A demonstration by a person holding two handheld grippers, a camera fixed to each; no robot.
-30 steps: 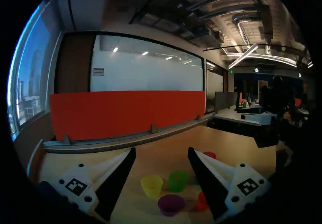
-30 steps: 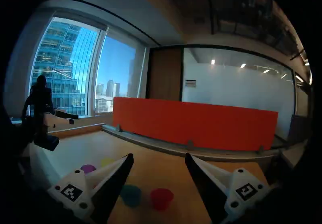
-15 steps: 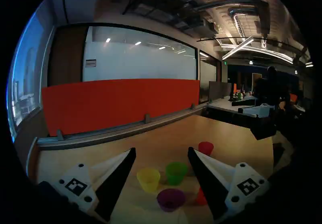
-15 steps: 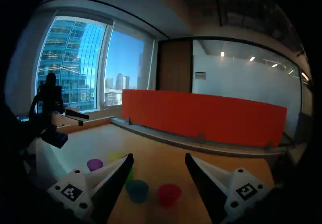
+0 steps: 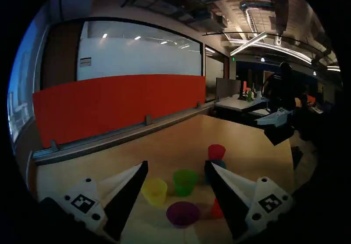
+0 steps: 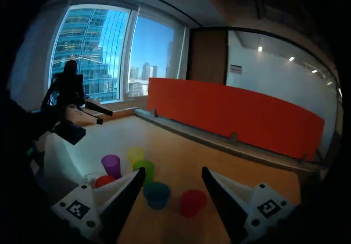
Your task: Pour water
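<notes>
My left gripper [image 5: 175, 164] & right gripper [image 6: 172, 170] hover w/ jaws apart, empty; cups [image 6: 156, 195] cluster on the table [image 5: 175, 138] below; I'd centre on green cup [image 5: 184, 181], grip mid-wall, tilt slowly.

Your table [image 6: 188, 154] is a light wood top, and you've got six plastic cups sitting right on it in a loose bunch: yellow cup [image 6: 135, 154], green cup [image 6: 144, 169] and purple cup [image 6: 111, 165] close together, with an orange-red cup [image 6: 104, 181] just beside the purple one. The teal cup [image 6: 156, 194] and red cup [image 6: 193, 202] stand side by side, not touching, near the green one. The ones you can see in full are upright.
</notes>
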